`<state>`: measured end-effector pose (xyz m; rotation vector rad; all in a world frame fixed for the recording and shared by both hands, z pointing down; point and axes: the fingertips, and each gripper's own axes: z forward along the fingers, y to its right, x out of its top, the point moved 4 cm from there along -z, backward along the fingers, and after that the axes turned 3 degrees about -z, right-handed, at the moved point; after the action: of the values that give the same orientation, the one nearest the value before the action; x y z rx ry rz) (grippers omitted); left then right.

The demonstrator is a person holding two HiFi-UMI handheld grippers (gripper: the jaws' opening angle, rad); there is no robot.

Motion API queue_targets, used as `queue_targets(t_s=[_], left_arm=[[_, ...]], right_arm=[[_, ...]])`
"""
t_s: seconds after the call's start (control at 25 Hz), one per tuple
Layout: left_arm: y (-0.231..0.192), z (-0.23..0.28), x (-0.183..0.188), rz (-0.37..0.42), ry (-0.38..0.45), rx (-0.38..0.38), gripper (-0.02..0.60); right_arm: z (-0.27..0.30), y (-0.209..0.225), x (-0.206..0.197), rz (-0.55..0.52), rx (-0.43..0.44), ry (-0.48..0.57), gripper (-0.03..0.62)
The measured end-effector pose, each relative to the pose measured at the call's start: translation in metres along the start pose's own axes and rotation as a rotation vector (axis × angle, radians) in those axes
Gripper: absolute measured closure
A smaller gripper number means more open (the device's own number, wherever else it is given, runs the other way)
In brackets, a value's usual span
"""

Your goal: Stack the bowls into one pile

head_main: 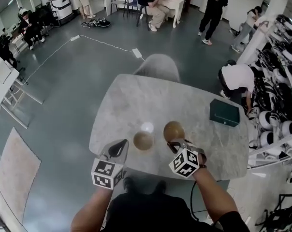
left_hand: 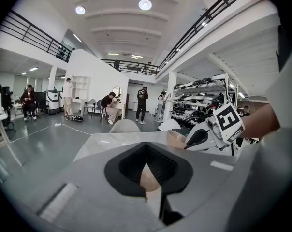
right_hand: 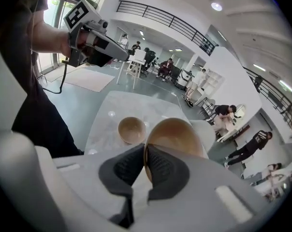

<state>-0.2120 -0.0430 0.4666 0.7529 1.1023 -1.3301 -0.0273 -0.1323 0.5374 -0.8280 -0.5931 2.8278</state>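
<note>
Two tan wooden bowls are in view over a round marble table (head_main: 136, 100). One bowl (head_main: 143, 140) (right_hand: 131, 129) rests upright on the table near its front edge. The other bowl (head_main: 174, 131) (right_hand: 177, 137) (left_hand: 175, 139) hangs tilted just right of it, its rim pinched by my right gripper (head_main: 177, 146) (right_hand: 145, 151) (left_hand: 197, 138), which is shut on it. My left gripper (head_main: 118, 149) (left_hand: 146, 144) (right_hand: 112, 52) hovers left of the resting bowl, apart from it, its jaw tips together and nothing held.
A dark green box (head_main: 224, 112) lies at the table's right side. A grey chair (head_main: 158, 66) stands behind the far edge. Racks of gear (head_main: 276, 105) line the right, with a person (head_main: 238, 79) bent over beside them. Other people stand farther off.
</note>
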Motion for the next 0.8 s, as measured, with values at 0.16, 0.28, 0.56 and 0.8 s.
queue_targets(t_s=[0.16, 0.28, 0.56, 0.8], left_arm=[[-0.034, -0.026, -0.007, -0.010, 0.015, 0.018, 0.571], [-0.057, -0.042, -0.011, -0.023, 0.019, 0.020, 0.571], [-0.095, -0.068, -0.014, -0.024, 0.033, -0.001, 0.571], [-0.109, -0.071, -0.022, -0.043, 0.024, -0.013, 0.571]], right_arm=[[0.019, -0.020, 0.048, -0.068, 0.028, 0.002, 0.577], [0.034, -0.036, 0.079, -0.115, 0.042, -0.003, 0.577], [0.064, -0.066, 0.129, -0.147, 0.075, -0.031, 0.577], [0.085, -0.082, 0.138, -0.182, 0.110, -0.082, 0.577]])
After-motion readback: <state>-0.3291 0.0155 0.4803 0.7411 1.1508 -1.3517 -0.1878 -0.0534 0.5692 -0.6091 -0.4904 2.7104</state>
